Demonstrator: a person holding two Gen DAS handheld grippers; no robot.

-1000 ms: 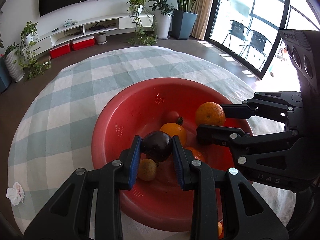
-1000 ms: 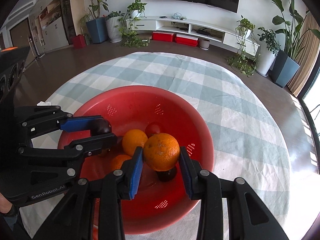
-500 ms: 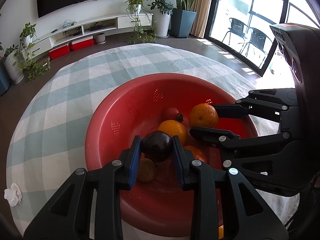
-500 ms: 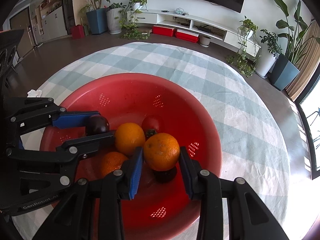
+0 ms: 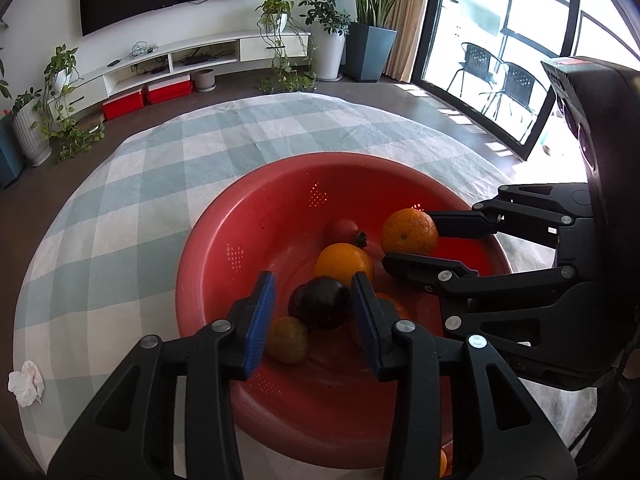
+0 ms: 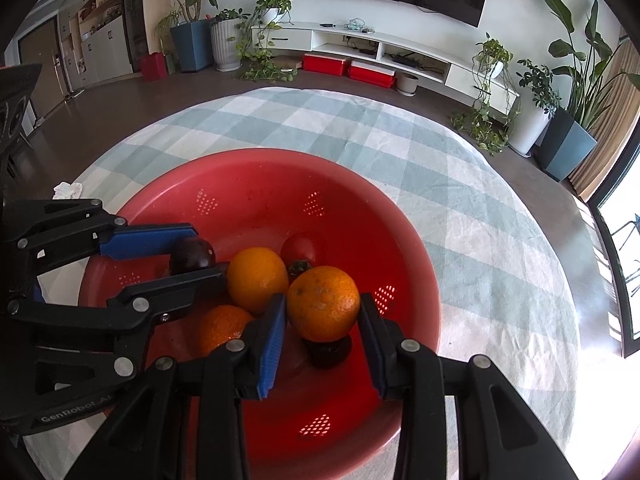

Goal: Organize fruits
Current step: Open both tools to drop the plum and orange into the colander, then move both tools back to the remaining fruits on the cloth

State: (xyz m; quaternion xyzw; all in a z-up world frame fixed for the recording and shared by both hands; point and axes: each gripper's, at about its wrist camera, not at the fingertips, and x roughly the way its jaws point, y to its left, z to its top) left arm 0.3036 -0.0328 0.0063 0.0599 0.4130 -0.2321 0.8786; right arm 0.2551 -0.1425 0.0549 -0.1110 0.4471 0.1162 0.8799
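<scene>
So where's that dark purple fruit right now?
In the red bowl, the dark purple fruit sits between the opening left gripper pads, beside an orange.

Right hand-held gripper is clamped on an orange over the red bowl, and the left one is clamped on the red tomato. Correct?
Not quite. The left hand-held gripper is at the dark purple fruit, not the tomato, and its jaws are opening, pads clear of it in the left wrist view. The right hand-held gripper does clamp the orange over the red bowl.

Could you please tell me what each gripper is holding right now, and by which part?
The right gripper clamps an orange across its sides. The left gripper is opening; the dark plum sits loose between its pads.
</scene>
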